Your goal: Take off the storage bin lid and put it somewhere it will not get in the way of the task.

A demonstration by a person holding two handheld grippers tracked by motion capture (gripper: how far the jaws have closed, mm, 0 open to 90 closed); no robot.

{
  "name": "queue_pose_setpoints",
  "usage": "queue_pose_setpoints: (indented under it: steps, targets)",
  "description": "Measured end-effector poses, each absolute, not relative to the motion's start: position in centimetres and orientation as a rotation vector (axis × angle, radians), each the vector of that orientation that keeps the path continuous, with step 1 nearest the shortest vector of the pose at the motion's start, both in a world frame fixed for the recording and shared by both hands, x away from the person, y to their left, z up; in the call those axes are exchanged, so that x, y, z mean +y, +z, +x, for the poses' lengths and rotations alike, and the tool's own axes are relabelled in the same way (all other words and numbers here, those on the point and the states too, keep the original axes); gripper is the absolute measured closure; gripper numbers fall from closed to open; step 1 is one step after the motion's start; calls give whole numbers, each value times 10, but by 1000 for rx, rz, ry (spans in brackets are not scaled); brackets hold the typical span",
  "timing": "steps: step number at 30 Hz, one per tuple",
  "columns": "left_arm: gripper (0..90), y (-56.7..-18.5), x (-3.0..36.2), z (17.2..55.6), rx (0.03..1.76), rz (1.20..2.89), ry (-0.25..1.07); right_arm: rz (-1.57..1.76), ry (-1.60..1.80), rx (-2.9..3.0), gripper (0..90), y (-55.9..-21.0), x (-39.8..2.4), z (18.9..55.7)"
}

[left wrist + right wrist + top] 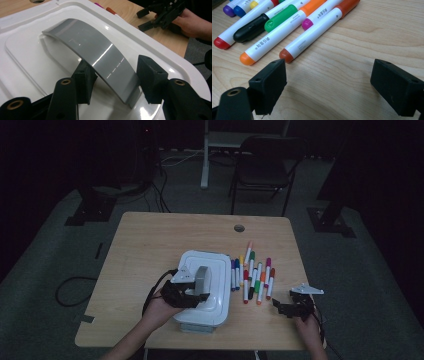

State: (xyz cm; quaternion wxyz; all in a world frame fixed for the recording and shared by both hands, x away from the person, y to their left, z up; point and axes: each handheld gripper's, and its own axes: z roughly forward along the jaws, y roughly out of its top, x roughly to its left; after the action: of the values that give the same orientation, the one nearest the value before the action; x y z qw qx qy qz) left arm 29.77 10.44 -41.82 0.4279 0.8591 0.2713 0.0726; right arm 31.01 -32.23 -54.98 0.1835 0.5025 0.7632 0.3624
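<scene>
The wooden table (150,240) carries a white box (220,312) near its front edge, its long side running from the person toward the far edge. On its lid (30,52) a grey handle (100,55) arches up, its long axis following the box's length, one end fixed near the front and the other farther up the lid. The left gripper (117,82) reaches over the lid with its jaws set either side of the handle's near end, about a third open; one pad lies against the strap's edge, the other just beside it, and I cannot tell whether they press. To the right of the box lies a row of markers (256,277), side by side, pointing roughly away from the person, coloured caps at both ends. The right gripper (329,85) hovers low over bare wood just in front of the markers, jaws wide apart and holding nothing.
</scene>
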Motion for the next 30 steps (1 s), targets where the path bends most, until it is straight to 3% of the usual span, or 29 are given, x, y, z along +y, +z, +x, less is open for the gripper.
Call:
queue_pose_setpoints:
  steps: [7, 17, 30]
  targets:
    - [547, -413, 109, 295, 672, 2125, 164, 1421, 1029, 2151, 132, -550, -323, 310]
    - [686, -396, 120, 286, 630, 2031, 73, 1426, 1032, 2150, 132, -550, -323, 310]
    - [728, -370, 135, 268, 570, 1985, 175, 1430, 1041, 2148, 133, -550, -324, 310]
